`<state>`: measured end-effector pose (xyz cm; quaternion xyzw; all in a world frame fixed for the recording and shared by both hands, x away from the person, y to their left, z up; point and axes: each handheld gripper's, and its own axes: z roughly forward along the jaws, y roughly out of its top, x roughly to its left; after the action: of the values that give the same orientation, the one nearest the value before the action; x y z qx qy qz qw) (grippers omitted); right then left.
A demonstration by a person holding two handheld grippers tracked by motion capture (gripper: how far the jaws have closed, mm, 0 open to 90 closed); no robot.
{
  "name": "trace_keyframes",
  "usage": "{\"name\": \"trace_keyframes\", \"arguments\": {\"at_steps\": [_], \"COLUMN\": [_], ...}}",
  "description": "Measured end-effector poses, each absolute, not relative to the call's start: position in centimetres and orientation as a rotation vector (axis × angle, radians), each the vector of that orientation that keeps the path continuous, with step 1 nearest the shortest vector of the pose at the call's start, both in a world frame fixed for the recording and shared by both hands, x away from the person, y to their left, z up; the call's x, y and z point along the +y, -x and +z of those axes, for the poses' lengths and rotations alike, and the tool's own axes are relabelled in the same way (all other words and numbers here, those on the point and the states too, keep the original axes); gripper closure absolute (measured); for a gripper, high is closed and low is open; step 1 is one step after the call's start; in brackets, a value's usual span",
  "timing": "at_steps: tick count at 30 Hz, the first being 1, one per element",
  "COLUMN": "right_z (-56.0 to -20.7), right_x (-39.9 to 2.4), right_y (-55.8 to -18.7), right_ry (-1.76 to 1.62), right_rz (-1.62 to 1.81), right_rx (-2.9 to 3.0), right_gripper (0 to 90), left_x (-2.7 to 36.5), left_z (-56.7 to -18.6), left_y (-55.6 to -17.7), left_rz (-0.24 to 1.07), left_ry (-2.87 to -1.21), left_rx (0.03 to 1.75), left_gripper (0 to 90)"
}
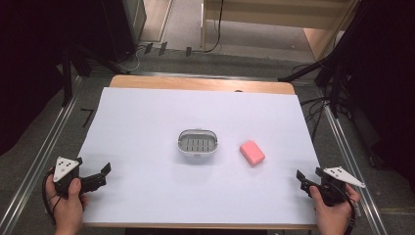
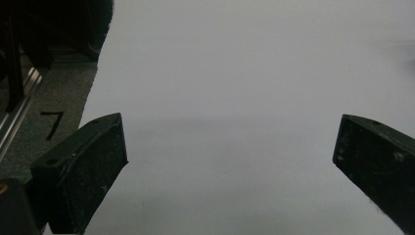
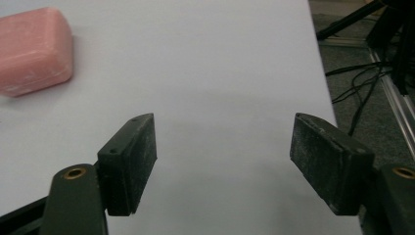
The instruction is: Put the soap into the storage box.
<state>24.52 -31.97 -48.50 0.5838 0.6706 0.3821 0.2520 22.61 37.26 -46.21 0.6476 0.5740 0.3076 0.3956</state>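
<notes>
Two grippers, left gripper (image 1: 100,172) and right gripper (image 1: 307,178), are held with fingers spread wide over the desk (image 1: 147,127); nothing is gripped.

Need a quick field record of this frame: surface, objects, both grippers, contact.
surface: white sheet over a wooden table
dish: grey slotted soap dish, near the sheet's centre, nothing in it
soap: pink soap bar, lying on the sheet just to the right of the dish, apart from it
left gripper: near-left part of the sheet, jaws open, nothing between them
right gripper: near-right edge of the sheet, jaws open, nothing between them; soap at upper left of its view
contact: neither gripper touches dish or soap
</notes>
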Motion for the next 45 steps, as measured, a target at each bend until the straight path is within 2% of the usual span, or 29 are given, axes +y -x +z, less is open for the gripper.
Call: {"name": "trace_keyframes", "arguments": {"at_steps": [7,13,14,17,19,23,24,26,45], "right_z": [-46.7,-45.5,-45.3,-45.1,-44.9,-44.3,-44.1,-44.0,-42.9], "right_x": [-30.9,-29.6,-29.2,-28.8,-28.3,-27.4,-27.1,-26.7,-22.2], "right_y": [-25.4,-27.0,-27.5,-28.1,-28.7,-29.8,-30.5,-31.1,-34.3], "right_ry": [-1.478,-1.529,-1.573,-1.599,-1.623,-1.645,-1.666,-1.693,-1.670], "right_rz": [1.009,0.799,0.764,0.699,0.625,0.491,0.453,0.410,0.330], "right_rx": [2.009,2.159,2.216,2.260,2.306,2.375,2.413,2.457,2.577], "right_gripper": [39.5,29.9,24.9,20.2,12.8,9.1,2.5,0.0,0.0], "left_x": [37.1,37.1,37.1,37.1,37.1,37.1,37.1,37.1,37.1], "left_z": [-46.2,-46.2,-46.2,-46.2,-46.2,-46.2,-46.2,-46.2,-46.2], "left_y": [-22.6,-22.6,-22.6,-22.6,-22.6,-22.5,-22.5,-22.5,-22.6], "left_rz": [0.790,0.784,0.784,0.788,0.787,0.789,0.790,0.789,0.785], "left_ry": [-1.656,-1.659,-1.665,-1.660,-1.657,-1.656,-1.657,-1.658,-1.657], "left_rx": [1.443,1.448,1.446,1.443,1.442,1.438,1.438,1.437,1.436], "left_gripper": [0.0,0.0,0.0,0.0,0.0,0.0,0.0,0.0,0.0]}}
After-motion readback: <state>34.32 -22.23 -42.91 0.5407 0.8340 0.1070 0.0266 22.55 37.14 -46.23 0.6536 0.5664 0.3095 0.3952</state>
